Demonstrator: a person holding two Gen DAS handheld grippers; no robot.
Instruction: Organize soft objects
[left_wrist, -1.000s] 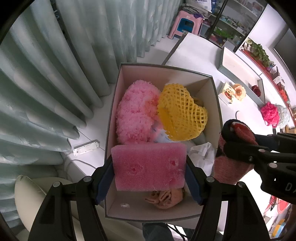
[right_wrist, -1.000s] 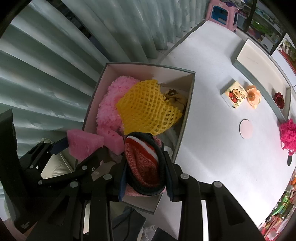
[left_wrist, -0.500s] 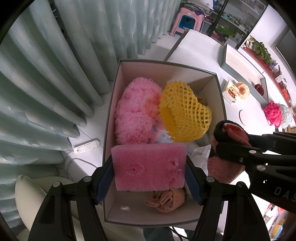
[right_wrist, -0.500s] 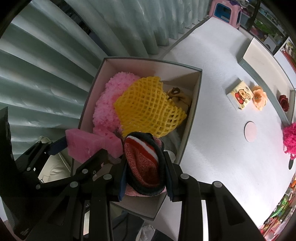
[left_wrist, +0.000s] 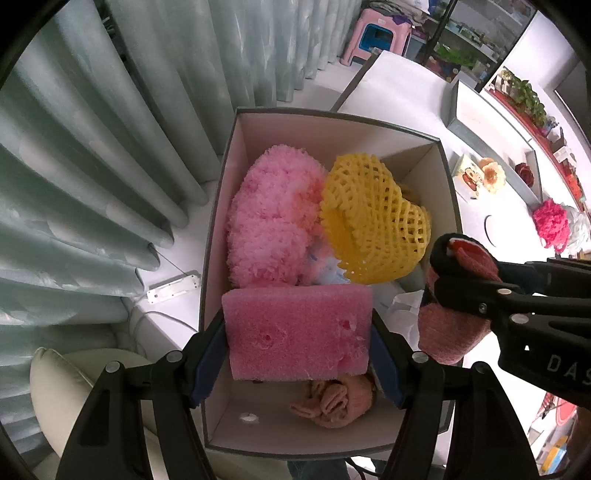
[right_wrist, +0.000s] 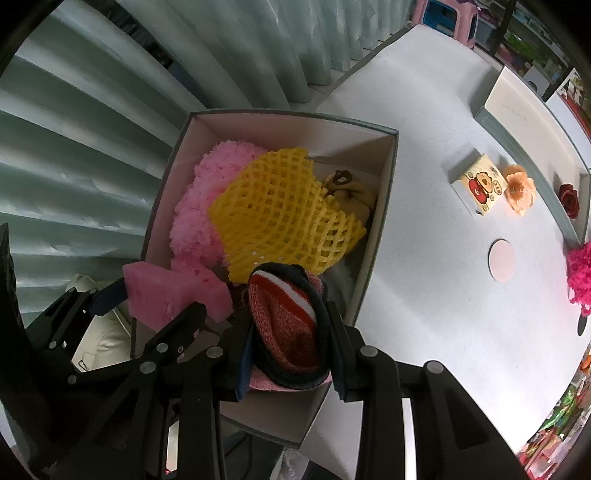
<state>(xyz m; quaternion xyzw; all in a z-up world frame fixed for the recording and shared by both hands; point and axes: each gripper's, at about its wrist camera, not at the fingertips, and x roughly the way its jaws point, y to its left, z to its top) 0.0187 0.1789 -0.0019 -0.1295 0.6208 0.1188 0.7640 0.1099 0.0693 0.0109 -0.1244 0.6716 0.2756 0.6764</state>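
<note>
My left gripper (left_wrist: 298, 332) clamps the pink rectangular foam block (left_wrist: 299, 330) above the near end of the open grey cardboard box (left_wrist: 445, 177); my right gripper (right_wrist: 290, 332) pinches a red-and-navy knitted sock (right_wrist: 286, 325) over its near right rim. Released here, the sock might spill outside. The yellow foam net (right_wrist: 280, 218) hides whatever lies beneath.

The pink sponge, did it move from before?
No. The pink sponge hangs over the same near end of the cardboard box, above the rolled pink cloth.
</note>
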